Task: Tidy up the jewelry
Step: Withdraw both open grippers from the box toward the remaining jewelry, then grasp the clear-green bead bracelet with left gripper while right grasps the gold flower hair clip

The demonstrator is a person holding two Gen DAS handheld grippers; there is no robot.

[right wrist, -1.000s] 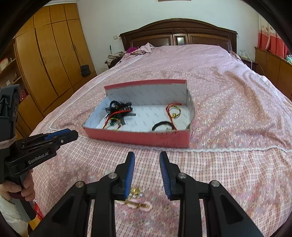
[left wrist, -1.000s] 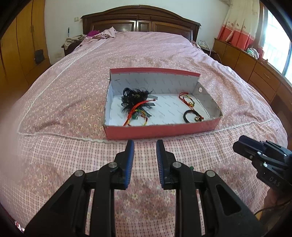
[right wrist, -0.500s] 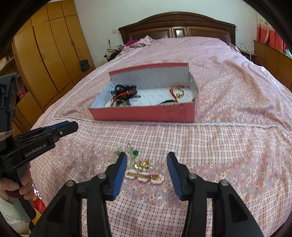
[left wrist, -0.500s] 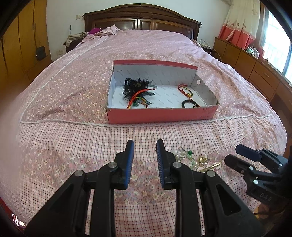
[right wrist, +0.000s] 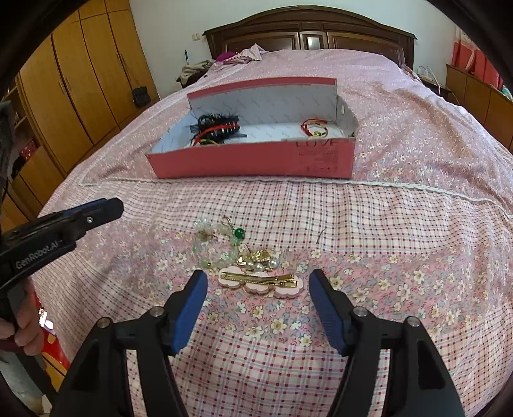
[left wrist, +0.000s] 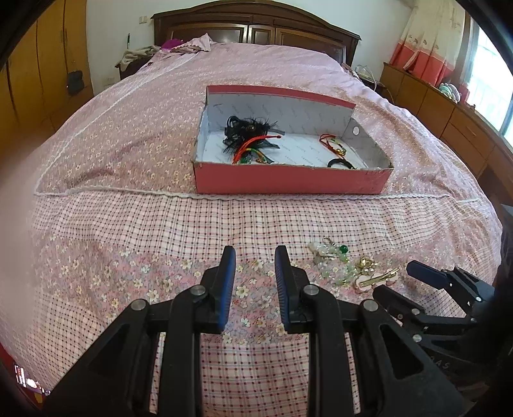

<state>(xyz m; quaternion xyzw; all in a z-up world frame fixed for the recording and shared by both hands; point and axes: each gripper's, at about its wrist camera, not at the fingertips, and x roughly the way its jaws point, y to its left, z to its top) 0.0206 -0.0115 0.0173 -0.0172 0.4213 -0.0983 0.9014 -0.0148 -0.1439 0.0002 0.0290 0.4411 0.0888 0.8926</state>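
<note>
A pink and gold hair clip (right wrist: 260,279) lies on the bedspread, with a gold and pearl piece (right wrist: 260,259) and a pale bead string with a green bead (right wrist: 221,239) just behind it. My right gripper (right wrist: 258,285) is open wide and empty, its fingertips on either side of the clip. The red box (right wrist: 256,160) farther up the bed holds black hair ties (right wrist: 214,125) and a red bracelet (right wrist: 315,126). My left gripper (left wrist: 255,268) is open a little and empty, left of the loose jewelry (left wrist: 352,269). The box (left wrist: 288,179) also shows in the left wrist view.
A pink floral and checked bedspread (right wrist: 384,256) covers the bed. Wooden wardrobes (right wrist: 80,80) stand at the left, a dark headboard (right wrist: 307,29) at the back, and low wooden drawers (left wrist: 449,109) at the right under a window.
Both grippers have drawn back and down from the box toward the loose jewelry. The right gripper has opened wider and now brackets the hair clip.
</note>
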